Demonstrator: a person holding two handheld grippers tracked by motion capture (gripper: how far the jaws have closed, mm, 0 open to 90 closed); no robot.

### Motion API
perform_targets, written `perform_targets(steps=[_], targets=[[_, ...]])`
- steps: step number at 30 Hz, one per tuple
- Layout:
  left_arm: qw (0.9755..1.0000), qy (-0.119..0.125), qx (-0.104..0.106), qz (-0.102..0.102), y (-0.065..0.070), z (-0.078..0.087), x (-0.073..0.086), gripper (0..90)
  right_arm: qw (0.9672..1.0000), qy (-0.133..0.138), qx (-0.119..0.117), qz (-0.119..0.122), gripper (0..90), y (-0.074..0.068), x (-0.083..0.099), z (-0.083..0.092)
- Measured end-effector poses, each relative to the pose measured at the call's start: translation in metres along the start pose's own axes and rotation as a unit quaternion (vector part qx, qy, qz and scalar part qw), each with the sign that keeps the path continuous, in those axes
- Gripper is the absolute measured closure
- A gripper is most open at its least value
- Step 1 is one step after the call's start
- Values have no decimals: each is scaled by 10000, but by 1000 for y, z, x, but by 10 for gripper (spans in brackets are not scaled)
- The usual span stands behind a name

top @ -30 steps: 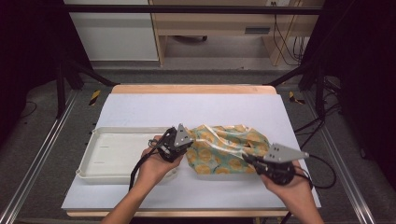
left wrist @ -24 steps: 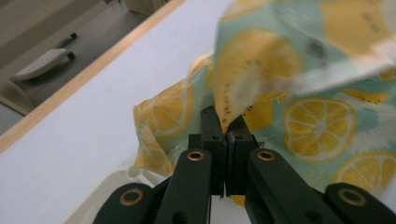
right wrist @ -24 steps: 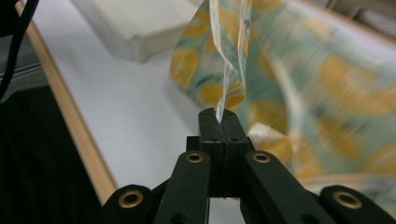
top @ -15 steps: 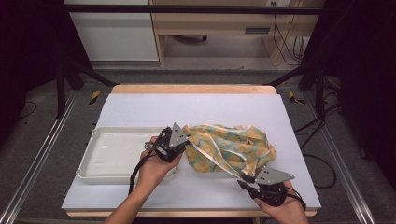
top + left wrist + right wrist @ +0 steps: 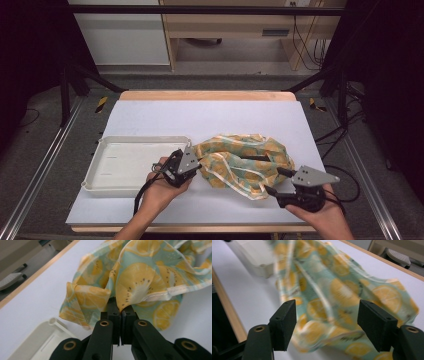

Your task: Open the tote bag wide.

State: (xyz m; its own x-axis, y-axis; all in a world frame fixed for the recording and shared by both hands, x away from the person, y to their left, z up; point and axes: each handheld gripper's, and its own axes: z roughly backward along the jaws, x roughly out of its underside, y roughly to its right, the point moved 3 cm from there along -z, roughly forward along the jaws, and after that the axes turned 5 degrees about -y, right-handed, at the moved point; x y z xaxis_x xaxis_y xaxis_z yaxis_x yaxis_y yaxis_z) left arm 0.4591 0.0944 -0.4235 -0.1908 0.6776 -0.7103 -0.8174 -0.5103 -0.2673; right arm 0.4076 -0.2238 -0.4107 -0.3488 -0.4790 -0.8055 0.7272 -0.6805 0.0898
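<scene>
cloth (image 5: 245, 162): 1 | tray (image 5: 107, 172): 1 | table (image 5: 210, 117): 1 | hand-held gripper: 2 — left (image 5: 196, 165), right (image 5: 272, 181)

The cloth (image 5: 245, 160) is pale teal printed with yellow-orange citrus slices and edged in a cream hem; the tray (image 5: 125, 160) is off-white, the table (image 5: 210, 120) top a pale lilac-white with a light wood border; both grippers' jaws are black
</scene>
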Motion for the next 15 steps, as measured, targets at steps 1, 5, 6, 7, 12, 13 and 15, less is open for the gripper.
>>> perform_targets(steps=[1, 5, 6, 7, 12, 13, 15], targets=[[10000, -3, 34, -22, 3, 2, 2, 888, 10000, -46, -28, -6, 322, 6, -2, -5], [9999, 0, 140, -77, 10, 11, 8, 889, 9994, -317, -113, 56, 303, 25, -8, -29], [9999, 7, 155, -64, 12, 12, 11, 889, 9983, -472, -328, 118, 302, 27, -8, -39], [9998, 1, 169, -44, 13, 13, 14, 889, 9975, -570, -381, 185, 321, 26, -6, -42], [9997, -45, 223, 51, 11, 10, 23, 888, 9935, -945, -441, 460, 707, 25, 3, -43], [9997, -50, 232, 65, 11, 10, 25, 870, 9946, -827, -483, 409, 818, 25, 4, -37], [9998, -47, 182, 92, 10, 11, 26, 799, 9958, -707, -429, 404, 873, 24, 3, -31]])
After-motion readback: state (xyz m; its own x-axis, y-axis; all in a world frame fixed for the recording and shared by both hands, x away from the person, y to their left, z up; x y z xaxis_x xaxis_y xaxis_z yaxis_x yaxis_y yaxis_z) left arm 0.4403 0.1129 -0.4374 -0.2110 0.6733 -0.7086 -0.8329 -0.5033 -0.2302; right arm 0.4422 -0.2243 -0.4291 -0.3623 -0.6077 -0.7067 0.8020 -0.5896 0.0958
